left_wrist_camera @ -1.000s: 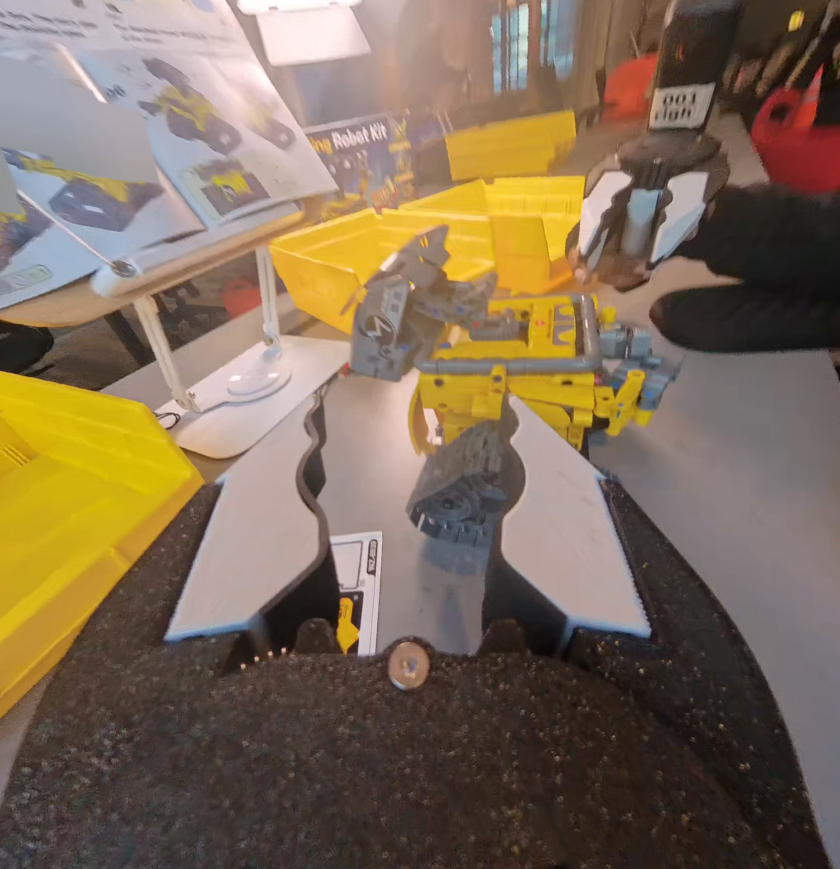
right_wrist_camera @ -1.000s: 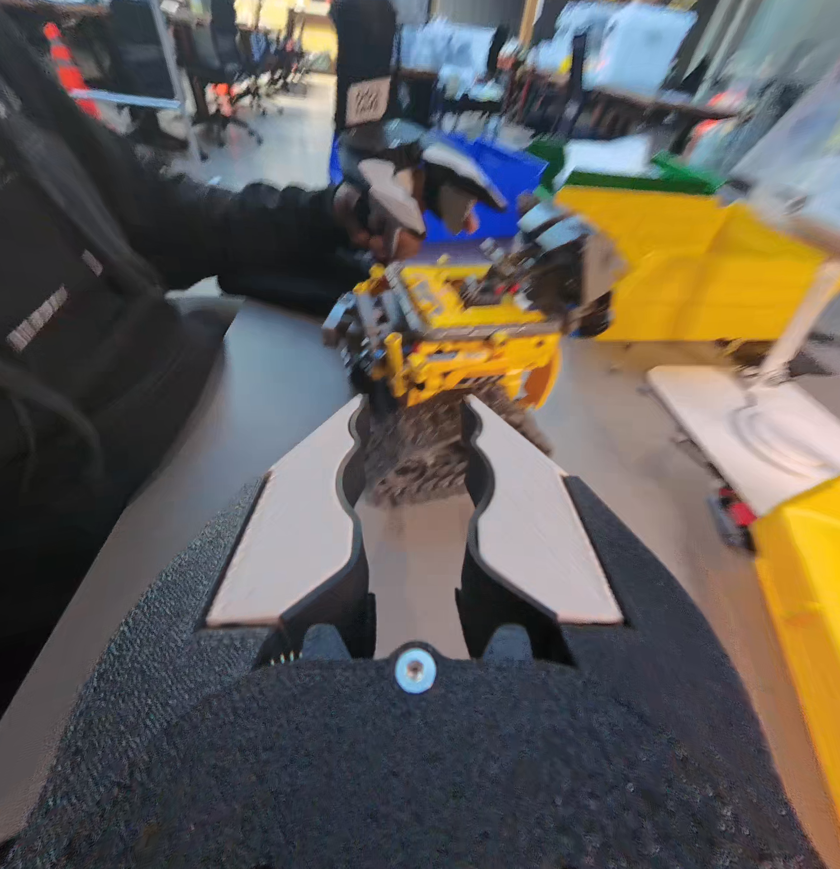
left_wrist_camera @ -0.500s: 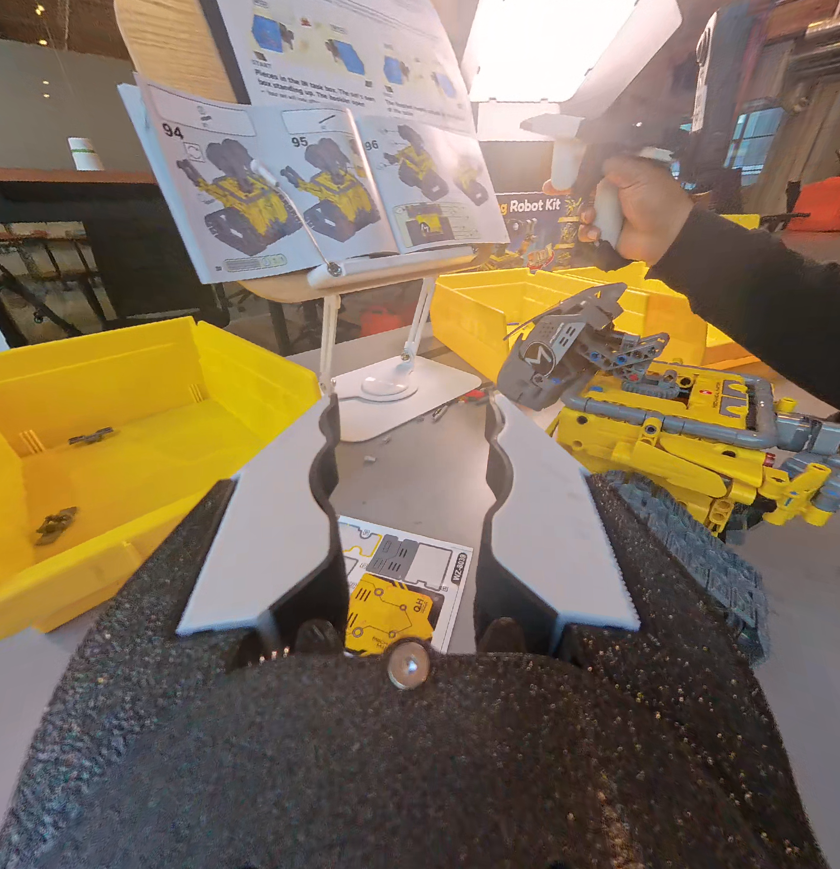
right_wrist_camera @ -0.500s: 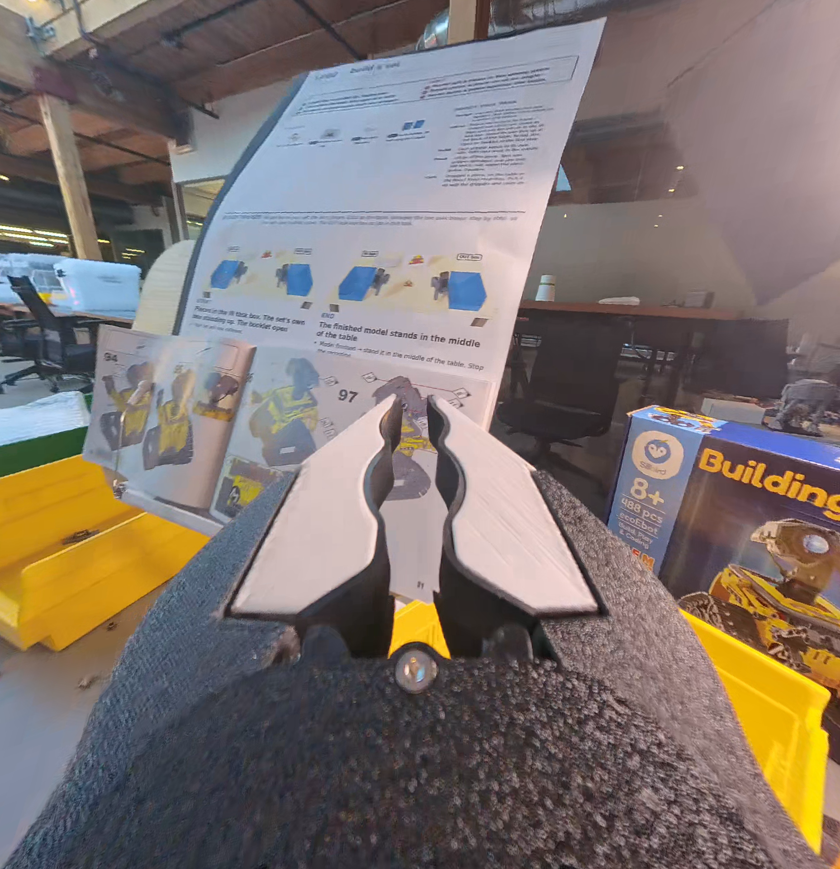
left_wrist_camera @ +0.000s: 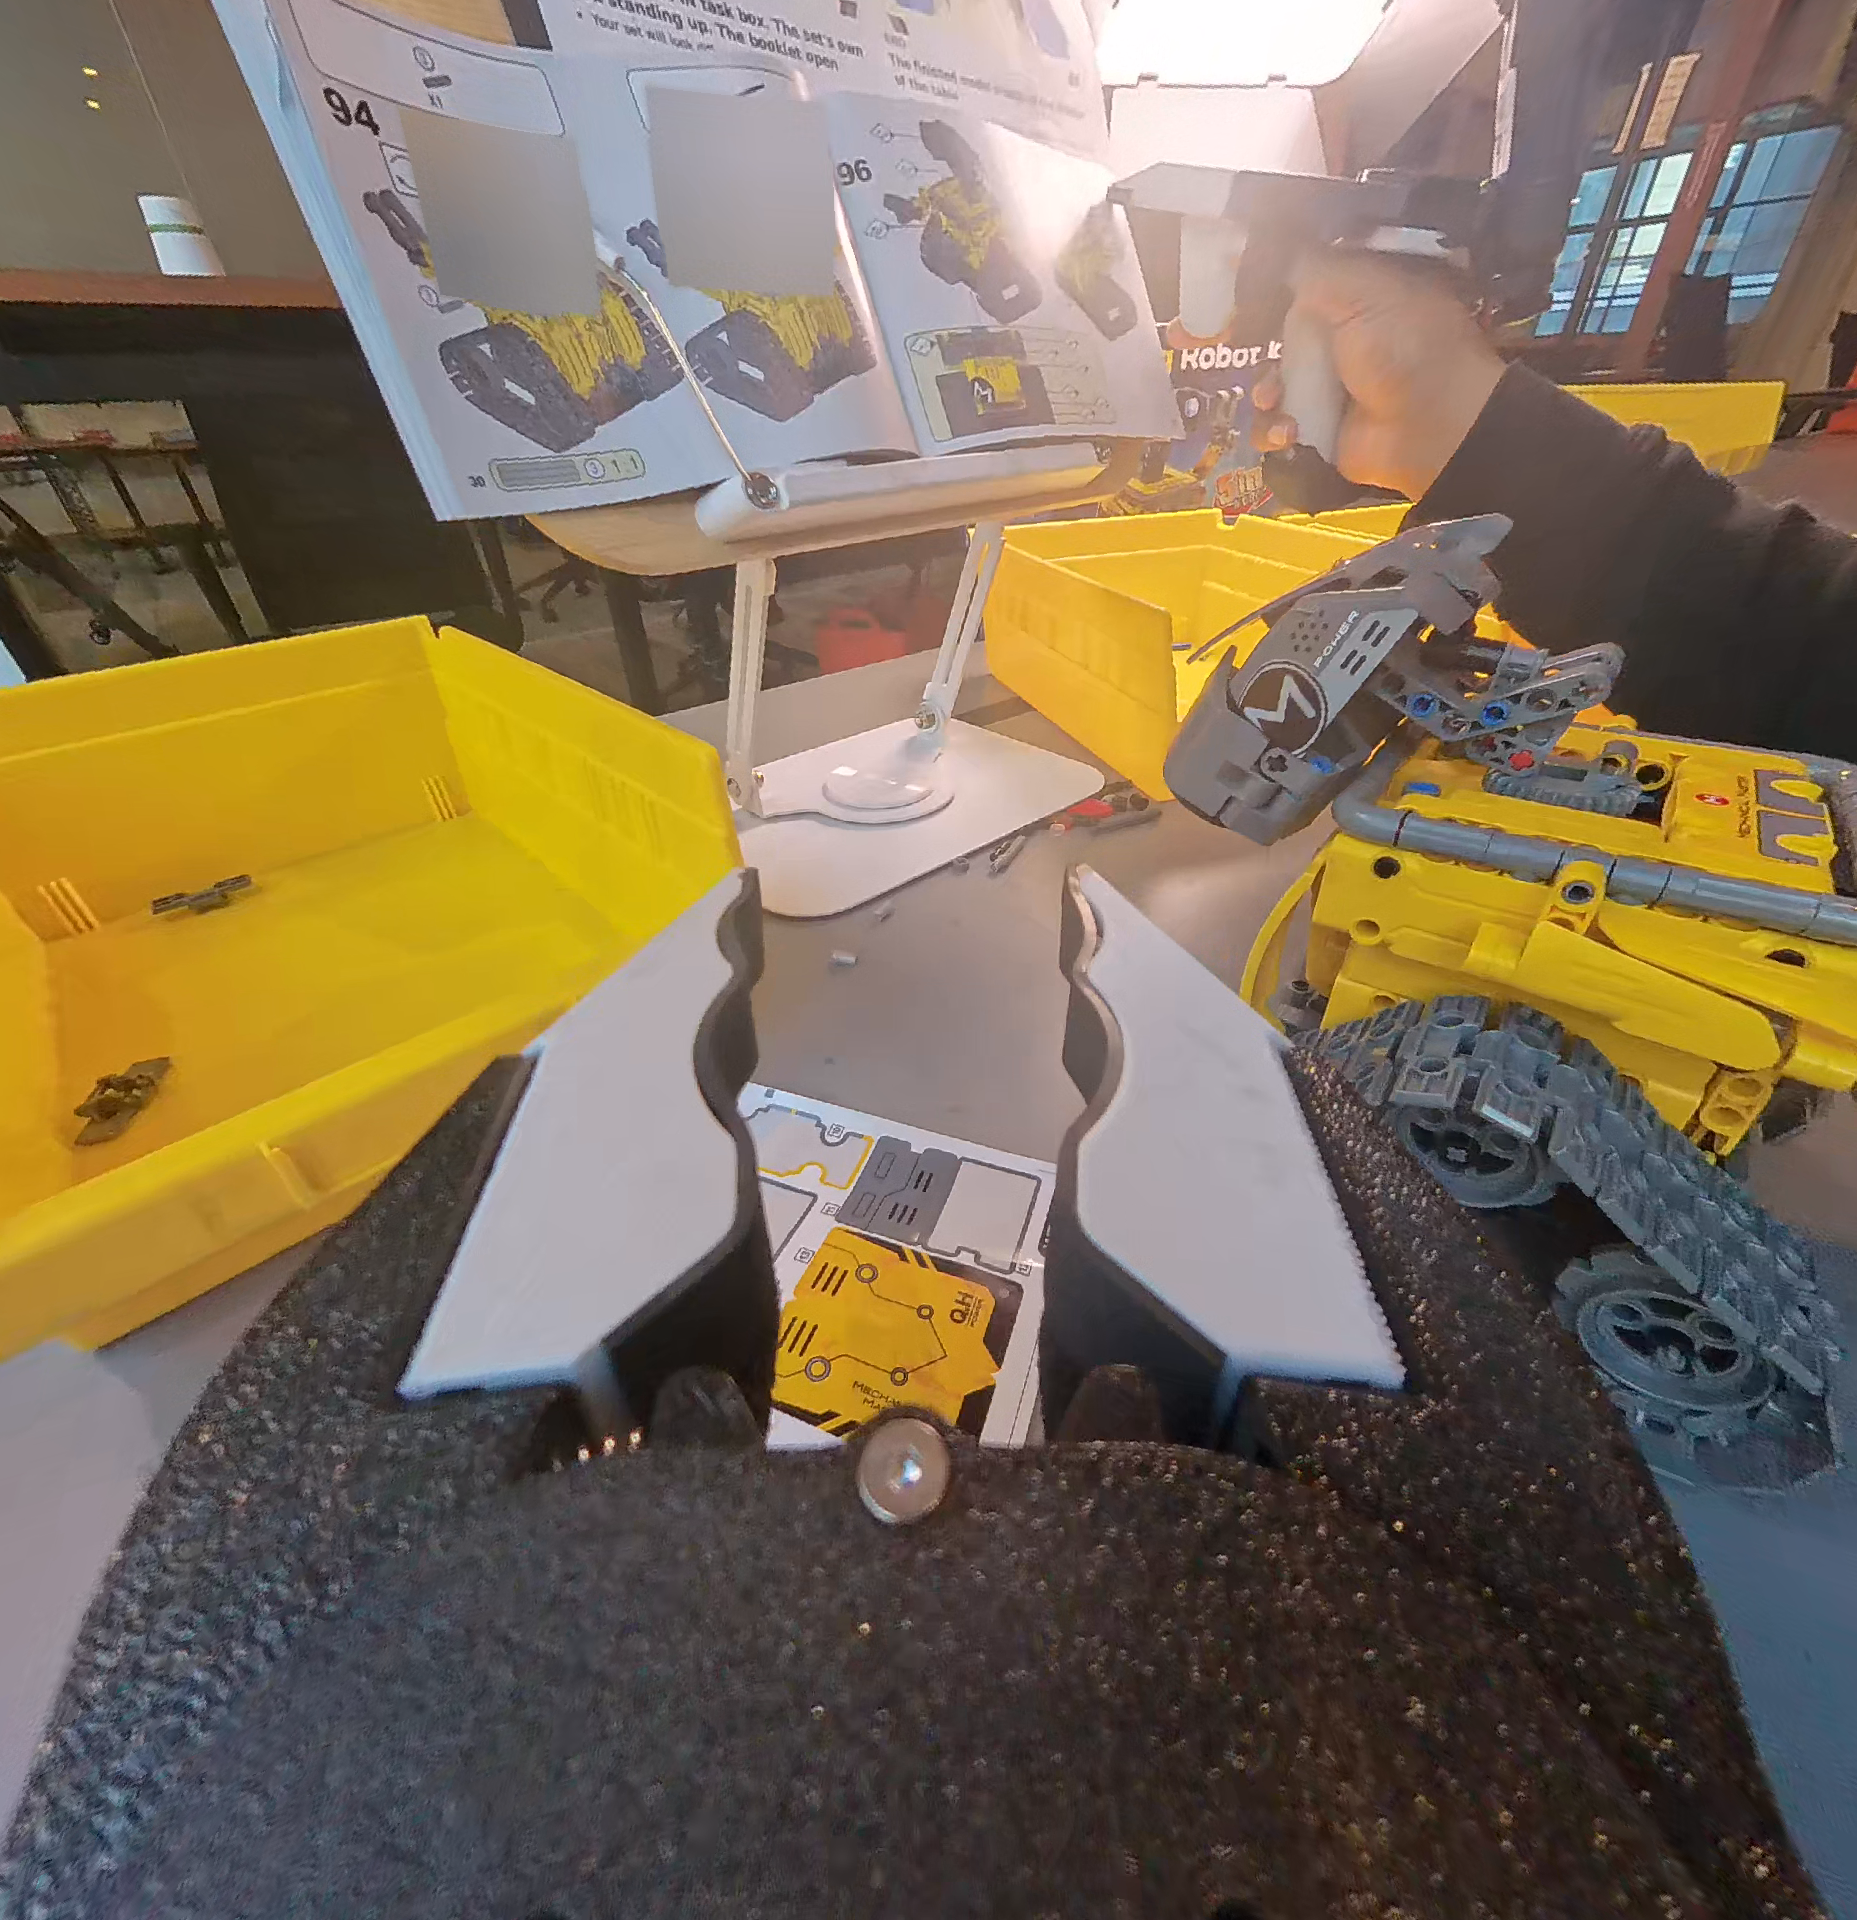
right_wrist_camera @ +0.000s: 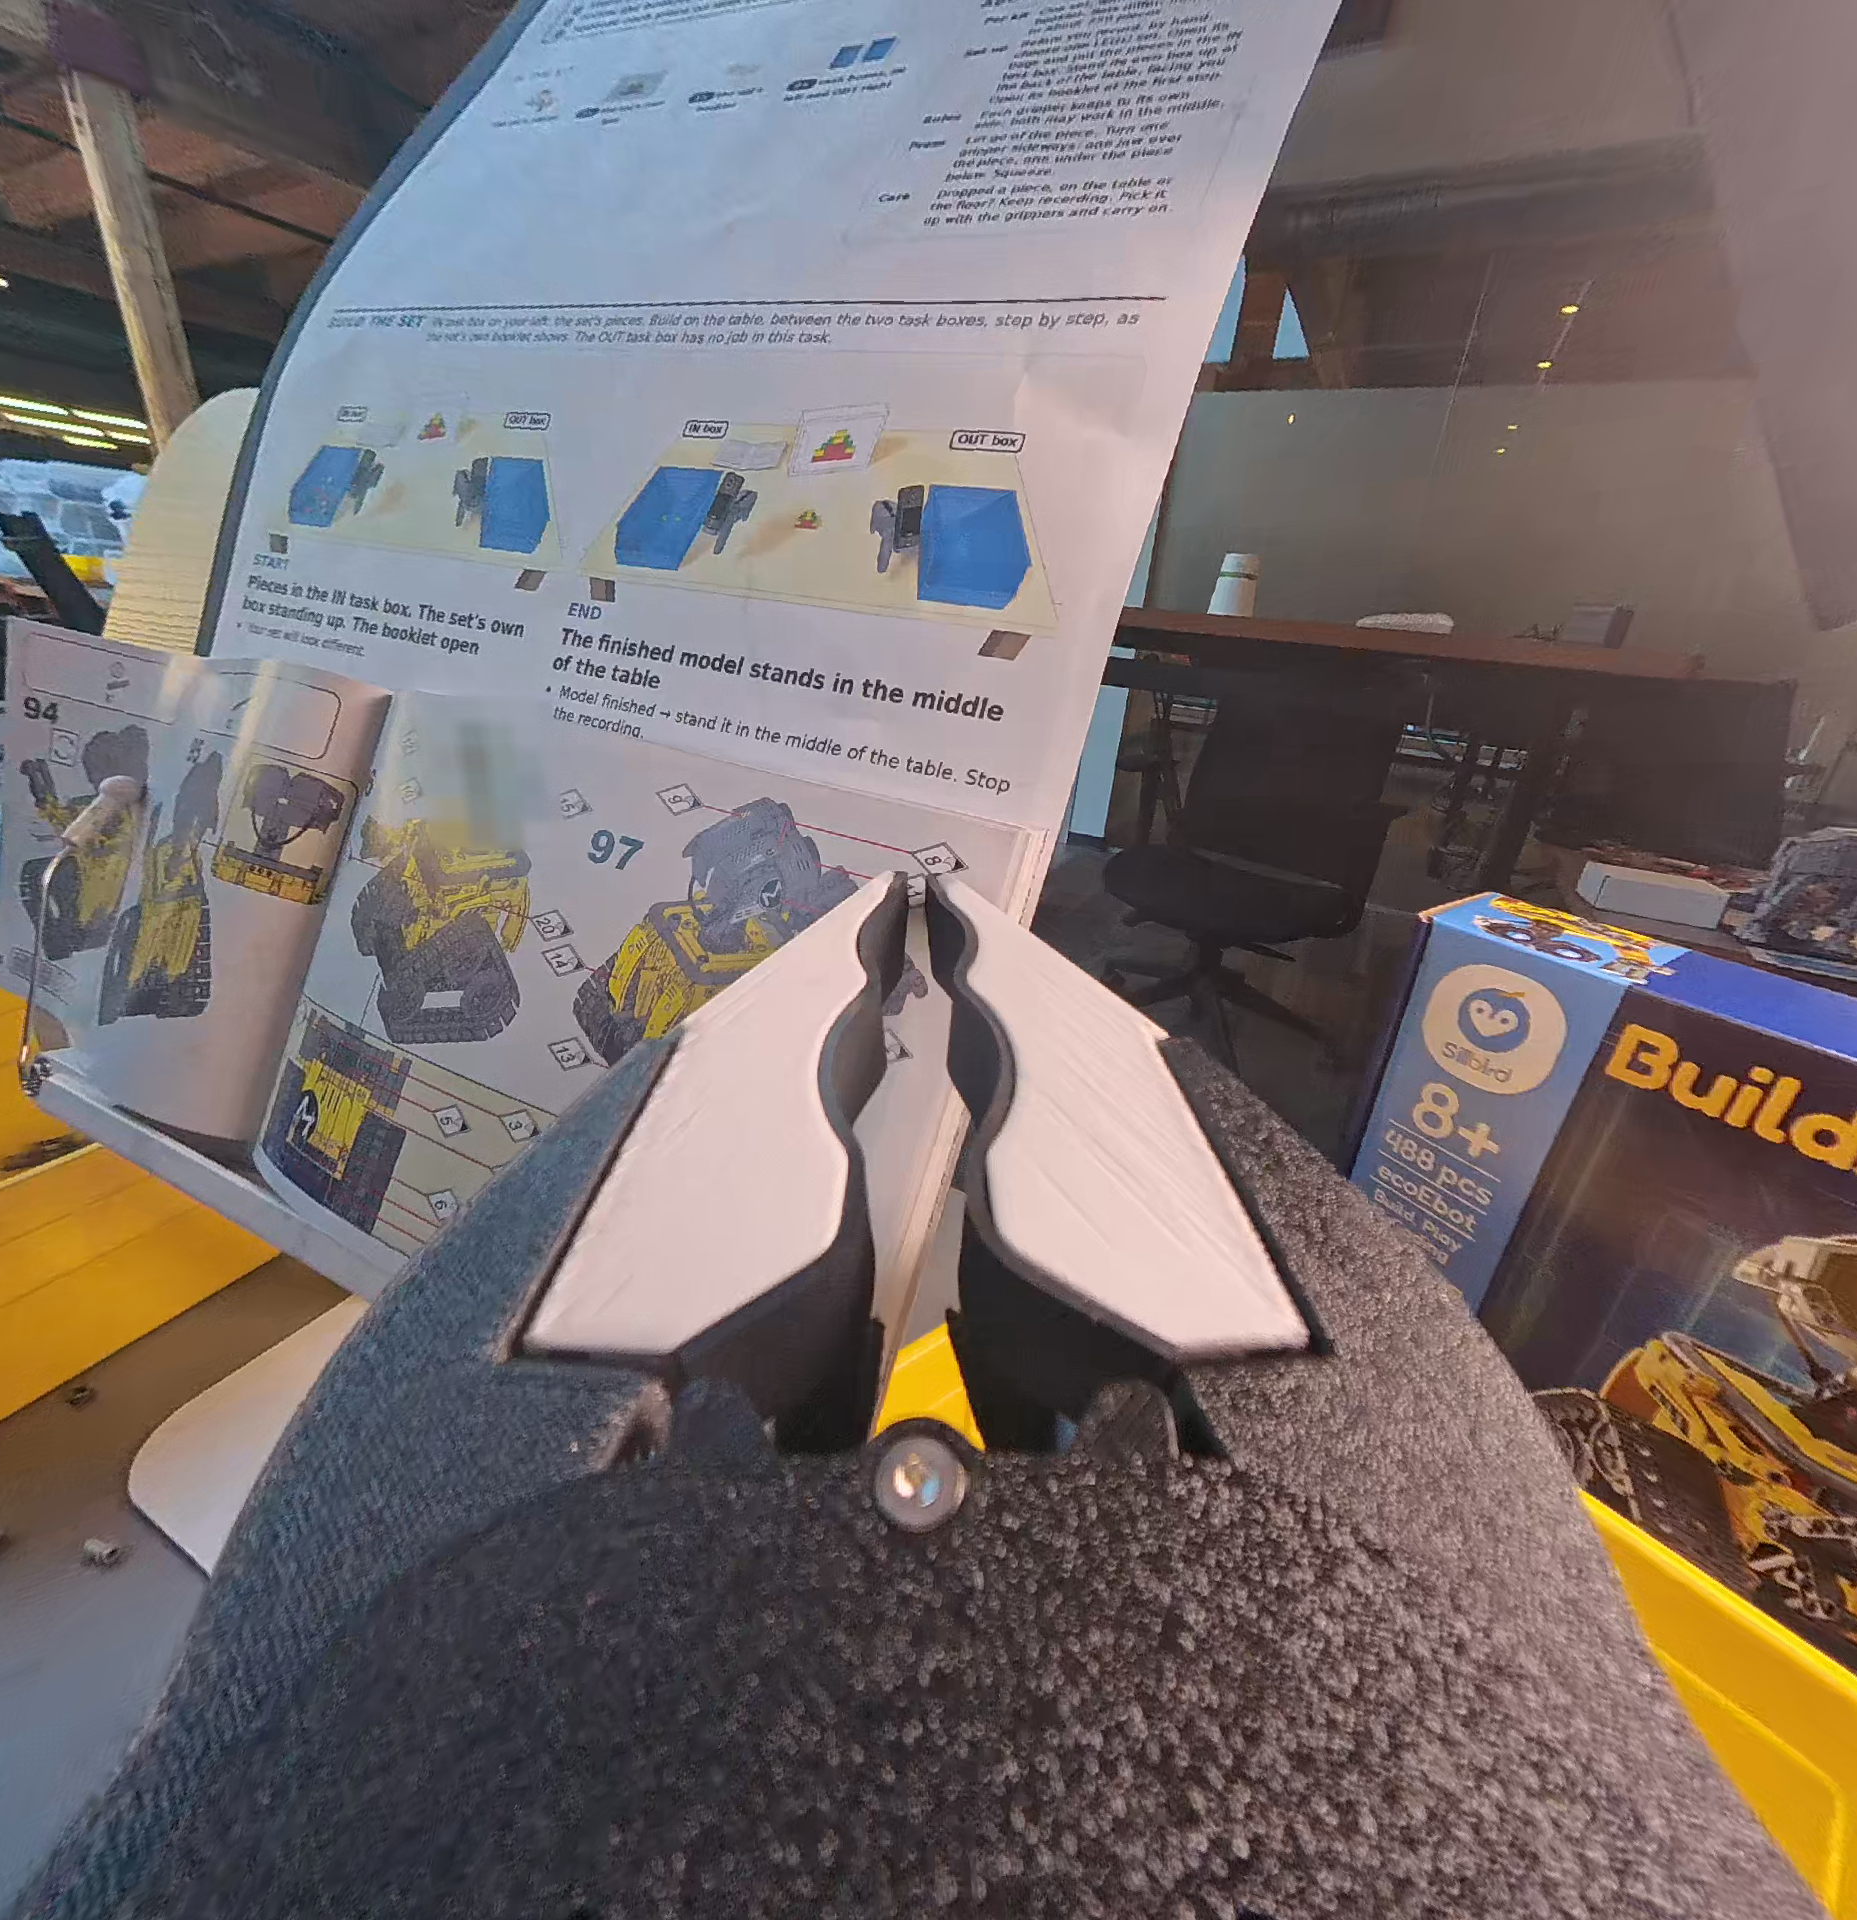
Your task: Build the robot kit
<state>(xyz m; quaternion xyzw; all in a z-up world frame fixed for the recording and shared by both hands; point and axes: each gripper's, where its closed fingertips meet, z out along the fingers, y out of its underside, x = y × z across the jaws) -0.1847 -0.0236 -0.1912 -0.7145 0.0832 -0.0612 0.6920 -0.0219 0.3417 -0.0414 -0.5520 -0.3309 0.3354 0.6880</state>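
Observation:
My left gripper [left_wrist_camera: 908, 883] is open and empty, low over a sticker sheet [left_wrist_camera: 903, 1247] that lies on the grey table. A yellow tracked robot model [left_wrist_camera: 1589, 935] with a grey head stands just right of it, untouched. An open instruction booklet [left_wrist_camera: 758, 312] rests on a white stand. In the right wrist view my right gripper [right_wrist_camera: 911, 883] is shut on the right-hand edge of the booklet [right_wrist_camera: 384, 987], and the page edge runs between its jaws. A hand [left_wrist_camera: 1371, 353] holds that gripper at the booklet's right side.
A yellow bin [left_wrist_camera: 280, 935] with a few dark pieces stands at the left, another yellow bin [left_wrist_camera: 1111, 623] behind the model. The stand's white base [left_wrist_camera: 903, 810] has small loose parts around it. A printed sheet [right_wrist_camera: 758, 364] rises behind the booklet. A blue kit box [right_wrist_camera: 1630, 1195] sits in a yellow bin [right_wrist_camera: 1734, 1662]. There is about 45 cm between the tips of the two grippers.
Both grippers have left the model. The right one has risen to the booklet and closed on its right page edge. The left one has drawn back over the sticker sheet, still open.

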